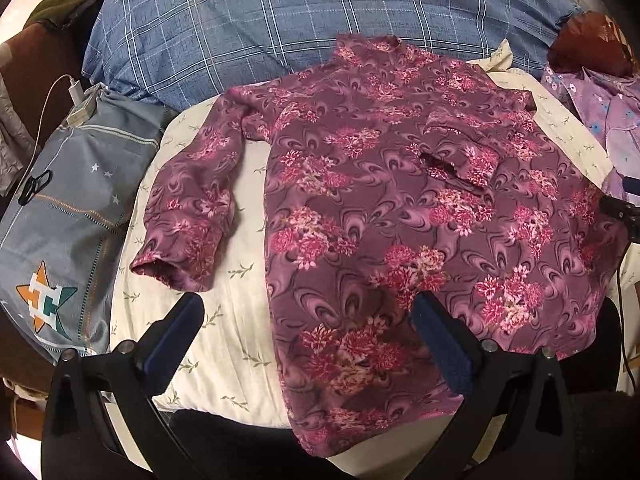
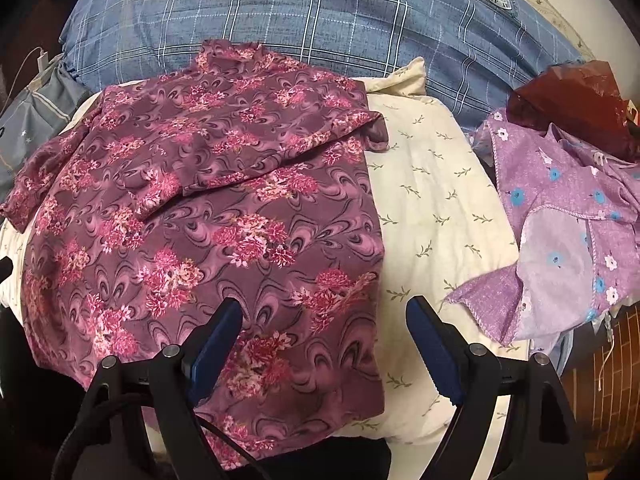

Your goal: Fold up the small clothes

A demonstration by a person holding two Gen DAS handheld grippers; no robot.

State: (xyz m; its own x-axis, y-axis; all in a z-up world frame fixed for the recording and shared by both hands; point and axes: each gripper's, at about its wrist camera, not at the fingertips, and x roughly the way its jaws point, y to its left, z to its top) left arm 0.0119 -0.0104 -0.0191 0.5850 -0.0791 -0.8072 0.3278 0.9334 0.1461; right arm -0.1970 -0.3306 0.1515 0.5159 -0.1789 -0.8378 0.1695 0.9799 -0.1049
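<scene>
A maroon floral long-sleeved top point(image 1: 392, 208) point(image 2: 208, 216) lies spread on a cream leaf-print pillow point(image 1: 236, 328) point(image 2: 432, 200). Its right sleeve is folded across the chest; its left sleeve point(image 1: 192, 204) lies out to the side on the cream cloth. My left gripper point(image 1: 308, 312) hovers open above the lower left part of the top, nothing between its fingers. My right gripper point(image 2: 324, 316) is open too, above the top's lower right edge. A lilac flowered garment point(image 2: 568, 224) point(image 1: 604, 120) lies crumpled at the right.
A blue checked duvet point(image 1: 304, 24) point(image 2: 304, 12) bulges behind the pillow. A grey-blue cloth with a star logo point(image 1: 68, 216) lies at the left, with a charger and white cable point(image 1: 78, 96) on it. A dark red bag point(image 2: 572, 96) sits behind the lilac garment.
</scene>
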